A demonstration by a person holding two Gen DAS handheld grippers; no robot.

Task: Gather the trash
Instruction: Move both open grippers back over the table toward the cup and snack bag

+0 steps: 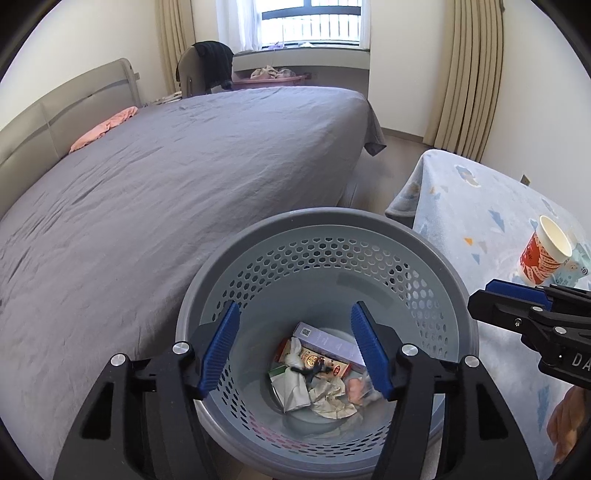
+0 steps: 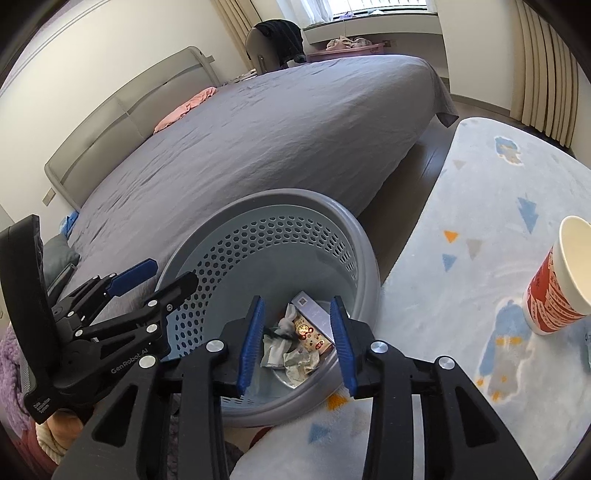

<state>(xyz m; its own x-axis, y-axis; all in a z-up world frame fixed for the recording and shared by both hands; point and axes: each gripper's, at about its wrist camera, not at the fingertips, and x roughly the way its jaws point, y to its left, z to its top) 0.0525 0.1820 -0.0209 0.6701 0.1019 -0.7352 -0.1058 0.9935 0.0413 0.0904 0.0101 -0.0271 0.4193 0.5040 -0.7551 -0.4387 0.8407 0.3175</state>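
- Two grippers, left [image 1: 295, 347] and right [image 2: 297, 345], both spread apart, holding nothing, above one bin [image 1: 458, 284].
- Trash [image 1: 325, 373] lies in the bin's bottom.
- One cup [image 2: 557, 291] stands on one blanket [image 2: 480, 206].

You are working in a home bedroom. Note the large bed [image 1: 177, 177] with its padded headboard [image 1: 55, 110], the curtains [image 1: 469, 74] beside the window [image 1: 310, 22], and the chair [image 1: 192, 70] draped with dark clothing.

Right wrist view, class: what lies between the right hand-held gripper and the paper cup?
Only bare patterned blanket separates the right hand-held gripper from the paper cup, shown in the right wrist view.
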